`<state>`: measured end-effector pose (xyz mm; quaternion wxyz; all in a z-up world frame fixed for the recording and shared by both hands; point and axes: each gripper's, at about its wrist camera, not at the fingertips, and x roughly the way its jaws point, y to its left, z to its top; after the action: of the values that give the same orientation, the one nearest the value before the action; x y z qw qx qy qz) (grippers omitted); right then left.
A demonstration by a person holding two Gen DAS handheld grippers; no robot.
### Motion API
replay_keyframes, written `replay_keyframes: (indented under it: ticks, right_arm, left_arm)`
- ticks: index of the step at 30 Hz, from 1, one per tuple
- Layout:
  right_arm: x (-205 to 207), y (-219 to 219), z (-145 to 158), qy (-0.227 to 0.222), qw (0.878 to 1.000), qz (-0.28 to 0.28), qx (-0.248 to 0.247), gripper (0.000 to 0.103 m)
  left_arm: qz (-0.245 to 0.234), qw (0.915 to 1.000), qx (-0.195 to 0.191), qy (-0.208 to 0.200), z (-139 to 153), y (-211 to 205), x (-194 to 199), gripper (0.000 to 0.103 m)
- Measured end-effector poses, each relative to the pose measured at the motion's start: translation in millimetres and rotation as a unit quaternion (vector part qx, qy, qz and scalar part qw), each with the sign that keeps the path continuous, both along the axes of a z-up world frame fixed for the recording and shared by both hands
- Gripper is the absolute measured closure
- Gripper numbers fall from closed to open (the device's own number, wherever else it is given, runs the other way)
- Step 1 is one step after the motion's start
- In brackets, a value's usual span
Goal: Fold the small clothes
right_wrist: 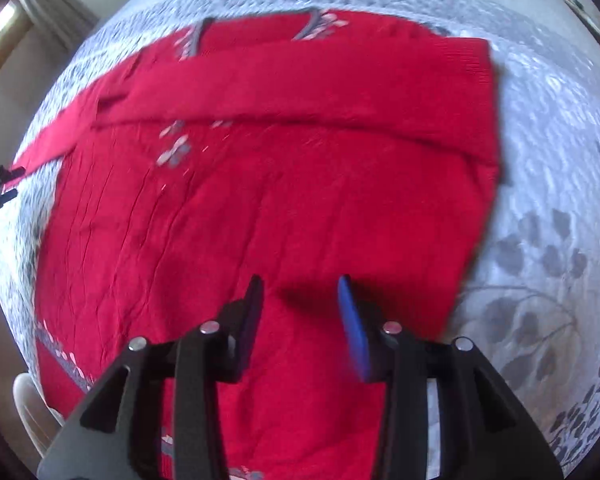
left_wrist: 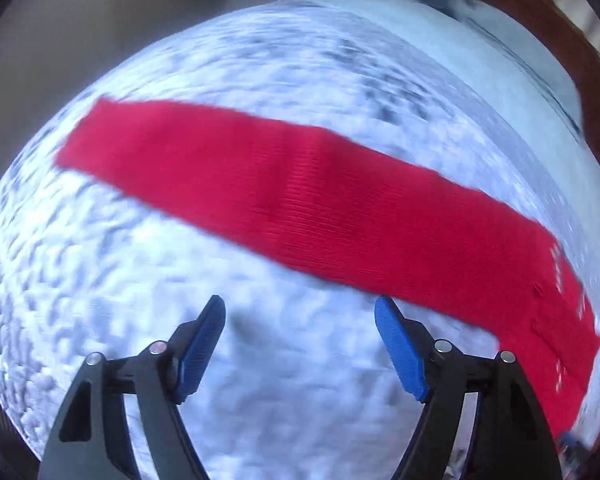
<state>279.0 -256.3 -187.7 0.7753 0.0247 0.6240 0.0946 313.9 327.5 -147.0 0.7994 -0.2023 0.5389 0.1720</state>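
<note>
Sweater (right_wrist: 260,208) lies flat under my right gripper (right_wrist: 300,292), jaws apart and empty; its sleeve (left_wrist: 300,188) stretches just beyond my left gripper (left_wrist: 300,312), spread wide, holding nothing.

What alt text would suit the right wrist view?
A red sweater lies flat on a grey patterned cloth, one sleeve folded across its chest. The right hand-held gripper hovers open above it.
</note>
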Motion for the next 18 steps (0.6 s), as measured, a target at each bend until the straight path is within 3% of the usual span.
replay_keyframes:
  ticks: [3,7,11,13,15,18]
  right_arm:
    - [-4,11,-2,-0.004,1.000,0.004,-0.003,0.061]
    - [-7,18,-3,-0.007,1.000,0.002,-0.011,0.060]
    - [-12,15,1,-0.009,1.000,0.000,-0.011,0.060]
    - [-15,14,1,-0.011,1.000,0.003,-0.015,0.060]
    - [-17,13,1,-0.013,1.000,0.003,-0.019,0.059]
    - [-18,15,1,-0.016,1.000,0.006,-0.020,0.059]
  left_arm:
    - [0.069,0.9970,-0.030,-0.014,-3,60,-8,0.025]
    - [0.136,0.9871,-0.074,-0.041,-9,114,-6,0.025]
    - [0.160,0.9828,-0.064,-0.066,-6,135,13,0.027]
    - [0.165,0.9823,-0.055,-0.069,-7,142,16,0.035]
    - [0.171,0.9826,-0.030,-0.066,-8,143,19,0.062]
    - [0.171,0.9826,-0.009,-0.071,-7,145,19,0.087]
